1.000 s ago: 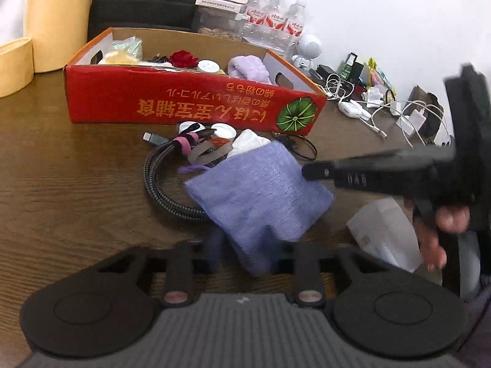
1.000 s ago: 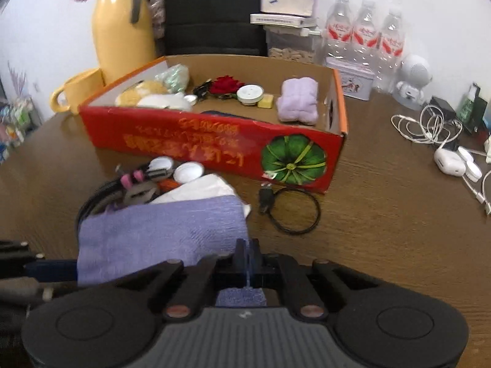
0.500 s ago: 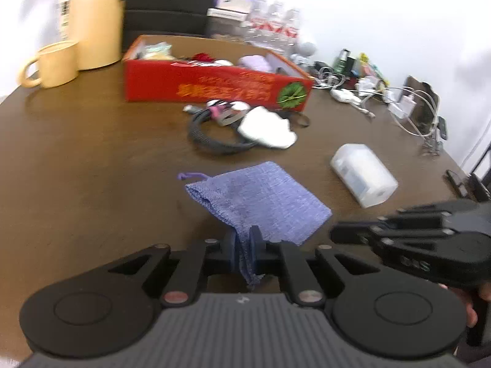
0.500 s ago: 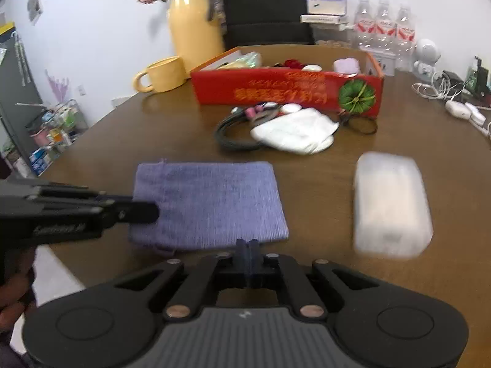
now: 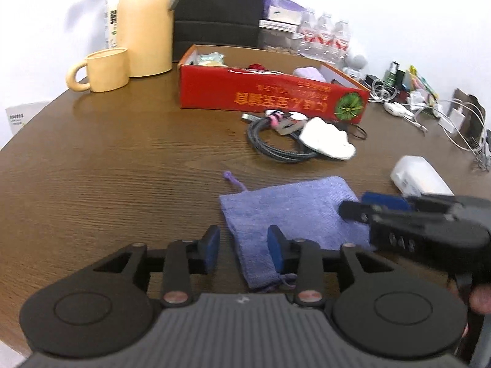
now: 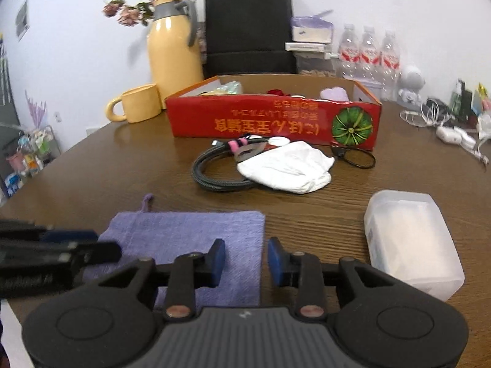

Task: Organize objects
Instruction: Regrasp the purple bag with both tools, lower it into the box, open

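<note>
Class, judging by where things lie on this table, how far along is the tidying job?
Done: several items sit inside the red box. In hand: nothing; both the left claw and right claw are open over the purple pouch. Left: pouch, cable coil, white cloth, plastic container.

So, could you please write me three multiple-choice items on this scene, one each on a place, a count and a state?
1. Where does the purple pouch lie?
A. in the red box
B. flat on the table
C. on the white cloth

2. How many water bottles stand behind the red box?
A. three
B. one
C. five

3. How are the right tongs?
A. shut on the pouch
B. shut on the cable
C. open

Answers: 1 B, it lies spread on the brown table; 2 A, three red-labelled bottles show; 3 C, the fingers stand apart, holding nothing.
</note>
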`<state>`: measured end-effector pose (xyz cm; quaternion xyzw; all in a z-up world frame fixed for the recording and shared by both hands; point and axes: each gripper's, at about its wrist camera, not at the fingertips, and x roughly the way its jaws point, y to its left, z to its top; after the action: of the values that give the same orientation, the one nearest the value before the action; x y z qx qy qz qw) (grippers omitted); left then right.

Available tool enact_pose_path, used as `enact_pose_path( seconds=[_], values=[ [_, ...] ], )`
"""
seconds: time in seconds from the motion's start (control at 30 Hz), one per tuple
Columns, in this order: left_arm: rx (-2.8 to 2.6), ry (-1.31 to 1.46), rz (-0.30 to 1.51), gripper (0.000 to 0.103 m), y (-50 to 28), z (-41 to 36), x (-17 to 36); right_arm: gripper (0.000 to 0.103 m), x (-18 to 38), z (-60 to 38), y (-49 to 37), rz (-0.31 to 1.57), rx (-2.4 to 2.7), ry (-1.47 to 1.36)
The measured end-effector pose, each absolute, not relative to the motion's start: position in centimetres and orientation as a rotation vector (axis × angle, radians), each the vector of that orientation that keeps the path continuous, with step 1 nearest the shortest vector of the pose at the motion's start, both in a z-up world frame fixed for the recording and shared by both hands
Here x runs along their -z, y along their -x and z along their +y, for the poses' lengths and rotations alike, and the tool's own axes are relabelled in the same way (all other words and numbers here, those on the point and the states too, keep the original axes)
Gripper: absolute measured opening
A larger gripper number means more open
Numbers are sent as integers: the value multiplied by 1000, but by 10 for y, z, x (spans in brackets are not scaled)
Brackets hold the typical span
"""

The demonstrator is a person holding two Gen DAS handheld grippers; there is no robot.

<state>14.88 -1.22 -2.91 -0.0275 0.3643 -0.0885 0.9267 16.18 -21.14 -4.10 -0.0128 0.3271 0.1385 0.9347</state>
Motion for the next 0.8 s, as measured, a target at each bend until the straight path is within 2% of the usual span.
enact_pose_path(
  seconds=[0.03, 0.1, 0.13, 0.17, 0.37, 0.53, 0.67, 0.8],
  values=[
    [181, 63, 752, 35, -151, -12, 31, 23, 42, -209, -158, 662, -286, 47],
    [196, 47, 735, 21, -150, -15, 32, 11, 41, -208, -153, 664, -289, 51],
    [209, 34, 728, 10, -149, -17, 31, 4, 39, -208, -151, 674, -297, 41],
    [199, 18, 714, 7, -148, -19, 29, 4, 37, -208, -149, 678, -288, 43],
    [318, 60, 599, 5, -177, -18, -12, 3, -11, -225, -155, 549, -285, 27],
    [429, 68, 527, 5, -274, -40, -58, 4, -63, -240, -243, 457, -248, 115],
    [453, 74, 617, 5, -382, -69, -73, 4, -76, -242, -339, 478, -154, 203],
    [401, 56, 755, 5, -460, -89, -46, 4, -53, -247, -421, 636, -154, 191]
  ],
)
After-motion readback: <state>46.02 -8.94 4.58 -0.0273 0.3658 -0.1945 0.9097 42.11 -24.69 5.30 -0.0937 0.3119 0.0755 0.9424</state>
